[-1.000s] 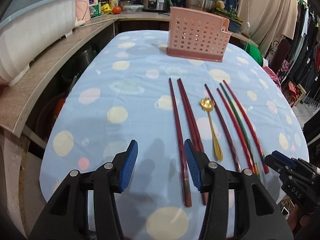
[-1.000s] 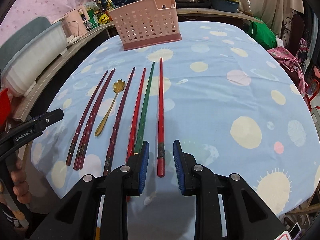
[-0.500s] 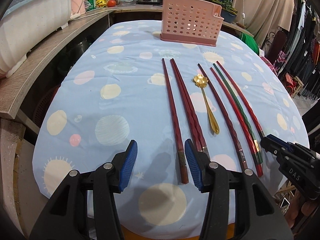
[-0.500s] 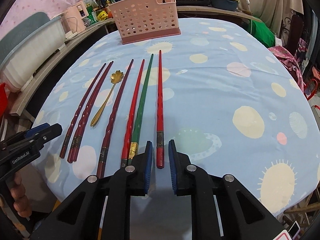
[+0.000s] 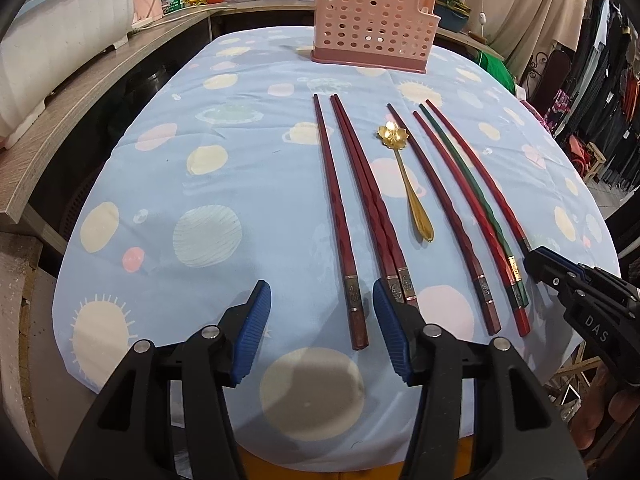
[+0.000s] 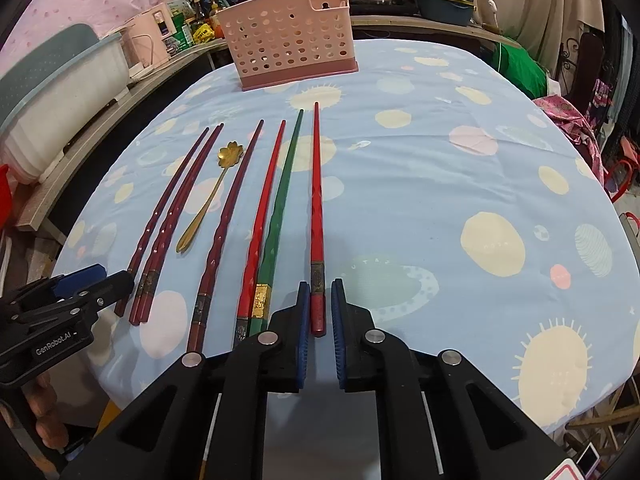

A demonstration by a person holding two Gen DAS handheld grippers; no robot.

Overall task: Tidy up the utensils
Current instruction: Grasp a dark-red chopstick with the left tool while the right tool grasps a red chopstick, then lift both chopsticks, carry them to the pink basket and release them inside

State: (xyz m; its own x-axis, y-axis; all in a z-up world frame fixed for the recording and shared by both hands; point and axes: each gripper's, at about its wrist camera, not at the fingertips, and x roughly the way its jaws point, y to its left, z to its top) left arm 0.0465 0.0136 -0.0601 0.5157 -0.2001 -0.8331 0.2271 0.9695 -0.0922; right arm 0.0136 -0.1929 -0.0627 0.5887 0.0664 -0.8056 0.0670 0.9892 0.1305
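Several chopsticks lie side by side on the blue spotted tablecloth (image 5: 240,152), with a gold flower spoon (image 5: 408,184) among them. A pink perforated utensil basket (image 5: 372,28) stands at the far end. My left gripper (image 5: 320,292) hovers at the near edge, its jaws opening. The butt of the leftmost dark red chopstick (image 5: 340,224) lies between them untouched. My right gripper (image 6: 320,308) is closing tight on the butt of the rightmost red chopstick (image 6: 317,200), pads against its sides. A green chopstick (image 6: 280,208) lies just left of it.
A white tub (image 5: 60,32) sits on the wooden shelf at left. Pots, a cooker and bottles line the counter behind the basket (image 6: 292,40). Clothes hang at right. A hand (image 6: 44,416) holds the left gripper (image 6: 80,292) at the table's near left edge.
The right jaws have narrowed onto the red chopstick's end. The left gripper has drawn back and down toward the near table edge, its jaws slightly wider.
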